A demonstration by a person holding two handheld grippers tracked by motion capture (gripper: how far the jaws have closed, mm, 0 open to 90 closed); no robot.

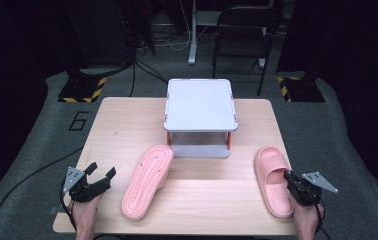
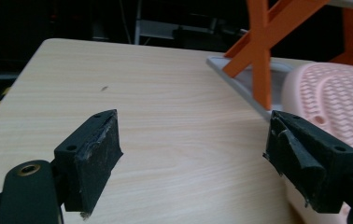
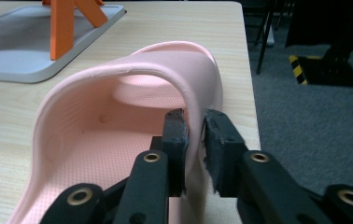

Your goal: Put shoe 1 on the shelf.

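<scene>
From above, I have my right gripper (image 1: 291,181) pinching the upright pink slipper (image 1: 273,177); my left gripper (image 1: 101,174) is spread beside the overturned slipper (image 1: 148,181). Left gripper view: bare table (image 2: 165,121) between its fingers. Right gripper view: fingers (image 3: 174,140) clamp the slipper's side wall.

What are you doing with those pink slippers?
A person holds a gripper in each hand at a wooden table. The right gripper is pinched on the side wall of the upright pink slipper. The left gripper is open, beside the other slipper, which lies sole up against a small grey shelf.
</scene>
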